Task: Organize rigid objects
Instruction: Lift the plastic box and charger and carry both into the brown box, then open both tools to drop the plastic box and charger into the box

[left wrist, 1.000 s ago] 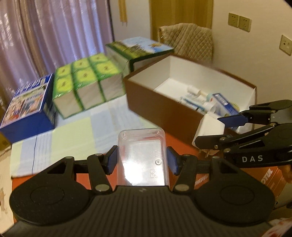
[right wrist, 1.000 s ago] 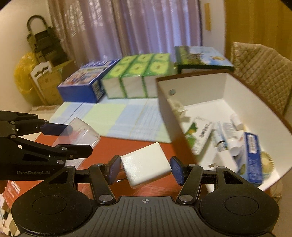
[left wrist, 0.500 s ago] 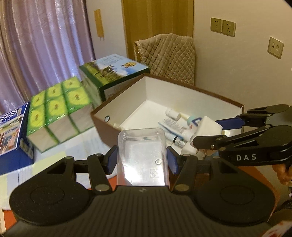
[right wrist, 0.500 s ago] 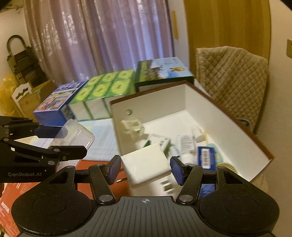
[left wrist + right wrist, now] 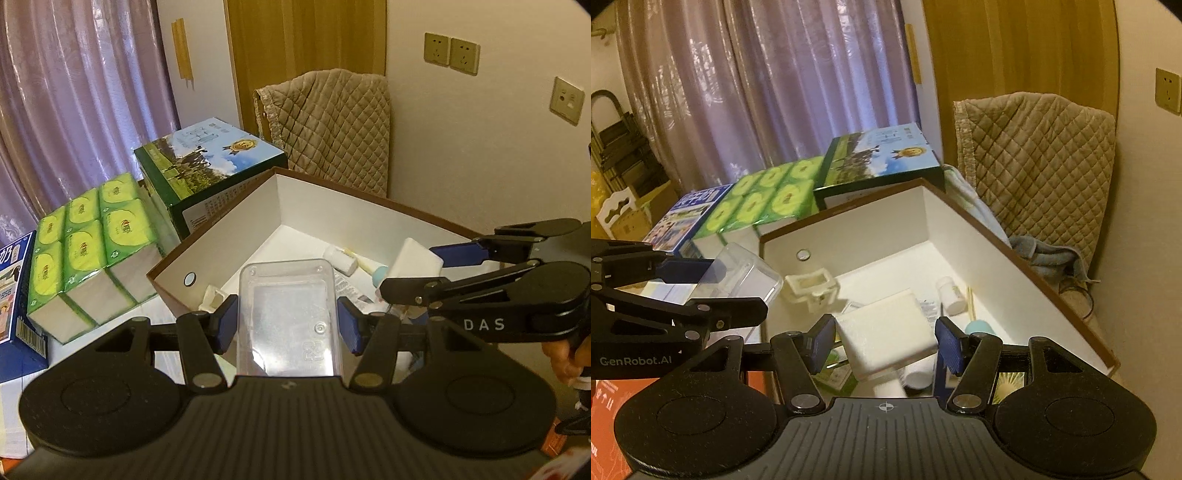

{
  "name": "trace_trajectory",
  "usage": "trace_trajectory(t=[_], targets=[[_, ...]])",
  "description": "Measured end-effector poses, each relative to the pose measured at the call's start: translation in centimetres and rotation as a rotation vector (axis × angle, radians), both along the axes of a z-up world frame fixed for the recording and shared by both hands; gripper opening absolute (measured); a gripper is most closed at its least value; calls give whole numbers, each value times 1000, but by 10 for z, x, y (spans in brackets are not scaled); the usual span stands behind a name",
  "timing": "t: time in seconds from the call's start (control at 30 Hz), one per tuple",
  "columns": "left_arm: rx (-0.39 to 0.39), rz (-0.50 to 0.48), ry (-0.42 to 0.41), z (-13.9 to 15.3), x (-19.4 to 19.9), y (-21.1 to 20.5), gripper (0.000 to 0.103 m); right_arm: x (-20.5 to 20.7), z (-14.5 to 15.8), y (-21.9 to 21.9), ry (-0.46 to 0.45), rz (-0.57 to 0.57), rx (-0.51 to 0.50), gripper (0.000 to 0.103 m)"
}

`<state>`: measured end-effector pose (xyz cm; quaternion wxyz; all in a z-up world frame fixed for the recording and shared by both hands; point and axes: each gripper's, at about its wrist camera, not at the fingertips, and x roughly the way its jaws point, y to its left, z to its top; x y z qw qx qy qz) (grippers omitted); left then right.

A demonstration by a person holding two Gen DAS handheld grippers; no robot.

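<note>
My left gripper point(image 5: 287, 320) is shut on a clear plastic case point(image 5: 288, 314) and holds it over the near left wall of the brown box with a white inside point(image 5: 314, 199). The case also shows in the right wrist view point(image 5: 746, 273). My right gripper point(image 5: 886, 339) is shut on a white rectangular block point(image 5: 886, 332) and holds it above the inside of the box point(image 5: 871, 229). The block shows in the left wrist view point(image 5: 417, 260) too. Small bottles, tubes and cartons point(image 5: 949, 295) lie on the box floor.
A pack of green tissue packets point(image 5: 88, 243), a green-and-blue carton point(image 5: 210, 155) and a blue carton point(image 5: 690, 214) stand beyond the box on a pale cloth. A chair with a quilted cover point(image 5: 1034, 155) stands behind the box. An orange carton point(image 5: 613, 406) lies at lower left.
Both grippers have moved forward and up from the orange surface to the box, each still holding its item. The white block now hangs over the box's inside.
</note>
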<state>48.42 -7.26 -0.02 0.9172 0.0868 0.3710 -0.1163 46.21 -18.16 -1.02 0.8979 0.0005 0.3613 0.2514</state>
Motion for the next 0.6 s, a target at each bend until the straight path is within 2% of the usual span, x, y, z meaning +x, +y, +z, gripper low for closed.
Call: trace_trajectory(t=[0.6], targets=[[13, 39, 61, -21, 74, -3, 52, 72, -22, 3, 58, -10, -6, 56]])
